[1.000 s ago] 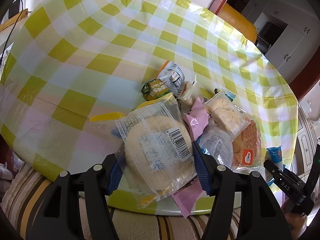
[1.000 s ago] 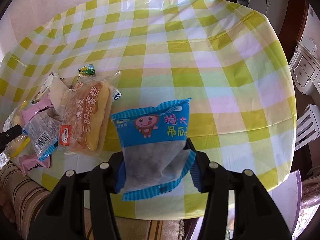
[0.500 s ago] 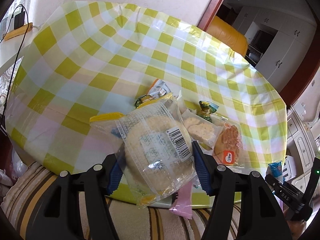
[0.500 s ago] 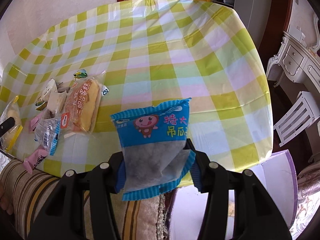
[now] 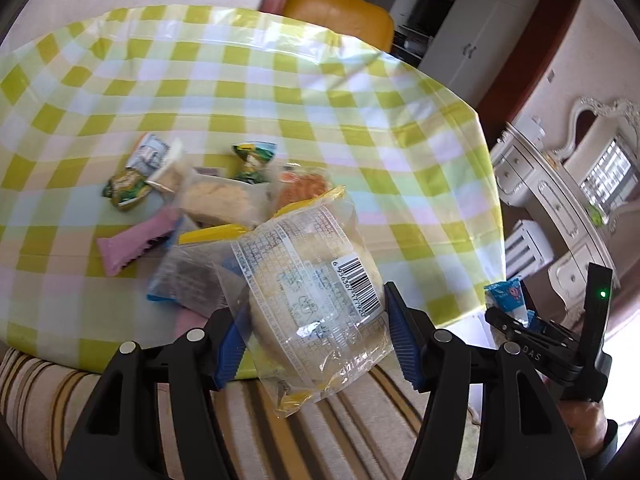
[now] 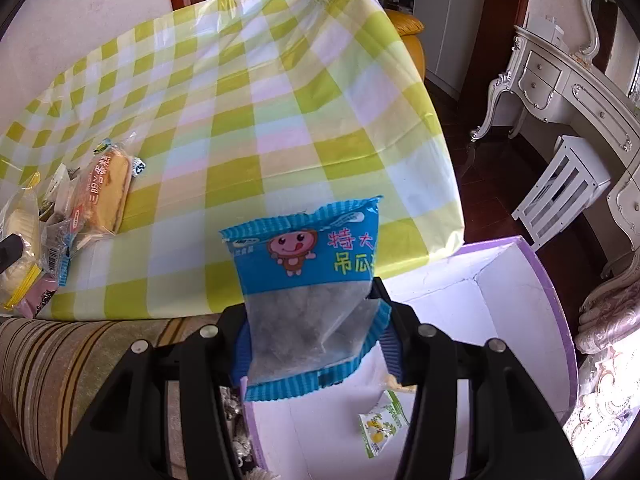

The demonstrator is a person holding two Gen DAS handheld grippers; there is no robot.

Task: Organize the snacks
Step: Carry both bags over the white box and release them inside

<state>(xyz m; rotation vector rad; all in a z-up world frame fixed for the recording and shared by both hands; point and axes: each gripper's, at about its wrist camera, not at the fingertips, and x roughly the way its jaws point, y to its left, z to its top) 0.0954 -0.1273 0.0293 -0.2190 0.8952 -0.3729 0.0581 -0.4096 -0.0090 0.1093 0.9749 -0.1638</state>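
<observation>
Clearly both jaws part-open, clamped: right gripper (image 6: pixel 316 334) carries blue snack packet (image 6: pixel 308 280) over purple box (image 6: pixel 516 300) for dropping, left gripper (image 5: pixel 312 340) lifts clear bread bag (image 5: pixel 312 292) clear of table (image 5: pixel 280 92).

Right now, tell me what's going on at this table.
A person is sorting snacks with a gripper in each hand. The left gripper is clamped on a clear bag with a round cake, held over the near edge of the checked table. The right gripper is clamped on a blue snack packet, held over an open purple box beside the table; a small green-and-white packet already lies inside. A pile of snacks is still on the table.
</observation>
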